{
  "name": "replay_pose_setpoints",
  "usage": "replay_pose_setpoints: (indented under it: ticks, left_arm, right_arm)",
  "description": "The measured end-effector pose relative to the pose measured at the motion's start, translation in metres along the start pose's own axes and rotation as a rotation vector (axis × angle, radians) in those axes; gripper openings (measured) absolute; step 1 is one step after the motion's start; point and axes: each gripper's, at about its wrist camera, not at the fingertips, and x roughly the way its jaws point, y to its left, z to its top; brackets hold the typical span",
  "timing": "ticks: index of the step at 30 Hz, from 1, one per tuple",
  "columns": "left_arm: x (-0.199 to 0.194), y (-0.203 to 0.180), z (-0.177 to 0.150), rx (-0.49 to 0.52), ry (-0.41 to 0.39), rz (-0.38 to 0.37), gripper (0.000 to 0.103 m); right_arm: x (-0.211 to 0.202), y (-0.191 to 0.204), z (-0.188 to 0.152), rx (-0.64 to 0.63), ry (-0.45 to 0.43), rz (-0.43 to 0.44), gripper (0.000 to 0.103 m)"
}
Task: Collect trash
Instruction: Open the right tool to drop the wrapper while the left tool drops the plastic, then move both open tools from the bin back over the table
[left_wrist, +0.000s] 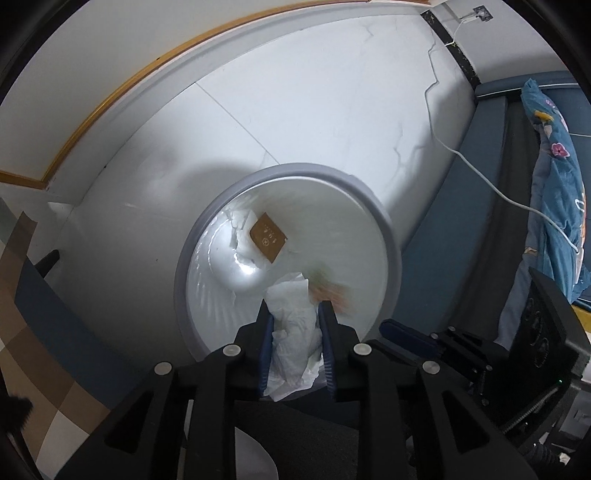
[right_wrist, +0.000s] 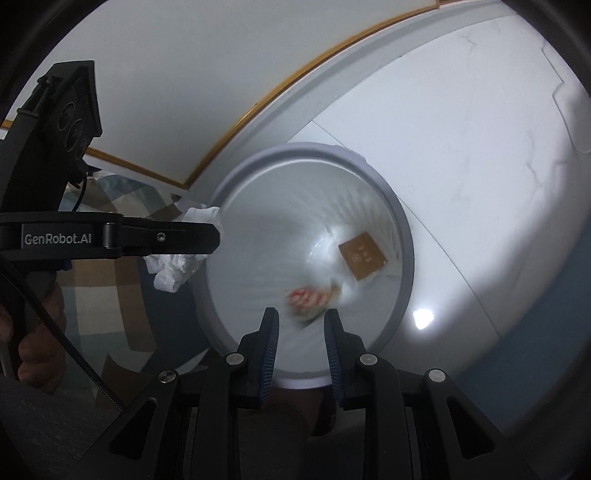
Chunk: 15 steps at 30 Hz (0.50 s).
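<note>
A round trash bin with a grey rim (left_wrist: 391, 236) and white liner stands on the floor; it also shows in the right wrist view (right_wrist: 404, 236). Inside lie a brown square packet (left_wrist: 267, 238) (right_wrist: 362, 254) and white paper. My left gripper (left_wrist: 295, 314) is shut on a crumpled white tissue (left_wrist: 293, 332) above the bin's near side; from the right wrist view the tissue (right_wrist: 173, 266) hangs at the bin's left rim. My right gripper (right_wrist: 301, 317) is open and empty over the bin. A blurred red-and-white wrapper (right_wrist: 308, 297) (left_wrist: 330, 291) is in mid-air inside the bin below it.
White marble-look floor tiles (left_wrist: 314, 110) surround the bin. A white wall with a gold trim strip (left_wrist: 122, 85) lies beyond. A blue sofa edge (left_wrist: 480, 184), a floral blue cloth (left_wrist: 554, 177) and a white cable (left_wrist: 480, 170) are to the right. A checked rug (right_wrist: 110, 295) lies left.
</note>
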Motion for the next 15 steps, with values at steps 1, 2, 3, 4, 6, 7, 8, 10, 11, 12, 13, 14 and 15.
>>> replay_pose_setpoints:
  ticks: [1,2,3,4,6,7,8,10,11,12,13,14,15]
  left_arm:
    - [0.001,0.001,0.000,-0.004,0.003,-0.006,0.019]
    - [0.002,0.002,0.000,-0.008,0.007,-0.013,0.020]
    - [0.003,0.002,0.000,-0.009,0.011,-0.016,0.021]
    - [0.004,0.004,0.001,-0.008,0.014,-0.016,0.024]
    - [0.003,0.004,0.002,-0.008,0.004,-0.013,0.050]
    - [0.002,0.004,0.002,-0.008,-0.006,-0.013,0.054]
    - [0.001,0.004,0.003,-0.008,-0.015,-0.014,0.057]
    - [0.001,0.005,0.003,-0.011,-0.019,-0.009,0.057]
    - [0.002,0.005,0.003,-0.014,-0.019,-0.007,0.057]
    - [0.002,0.006,0.003,-0.016,-0.021,-0.005,0.057]
    - [0.001,0.006,0.003,-0.016,-0.024,-0.001,0.057]
    - [0.001,0.005,0.003,-0.014,-0.027,0.004,0.057]
    - [-0.001,0.005,0.003,-0.010,-0.032,0.009,0.057]
  right_arm:
    - [0.000,0.000,0.000,-0.002,0.003,-0.003,0.026]
    - [0.000,0.001,-0.001,-0.005,0.005,0.000,0.026]
    - [0.000,0.001,-0.001,-0.007,0.007,0.001,0.026]
    - [0.000,0.001,-0.002,-0.008,0.009,0.000,0.026]
    - [-0.001,0.000,-0.003,-0.008,0.012,-0.002,0.026]
    - [-0.003,0.000,-0.003,-0.005,0.011,-0.002,0.026]
    - [-0.004,0.000,-0.004,-0.004,0.011,-0.003,0.026]
    - [-0.007,-0.001,-0.006,-0.006,0.006,-0.010,0.026]
    - [-0.009,-0.001,-0.006,-0.008,0.001,-0.018,0.026]
    - [-0.012,-0.001,-0.007,-0.009,-0.005,-0.022,0.026]
    - [-0.014,-0.001,-0.008,-0.009,-0.012,-0.025,0.026]
    - [-0.017,-0.001,-0.008,-0.007,-0.018,-0.031,0.026]
    - [-0.019,0.000,-0.008,-0.006,-0.022,-0.032,0.026]
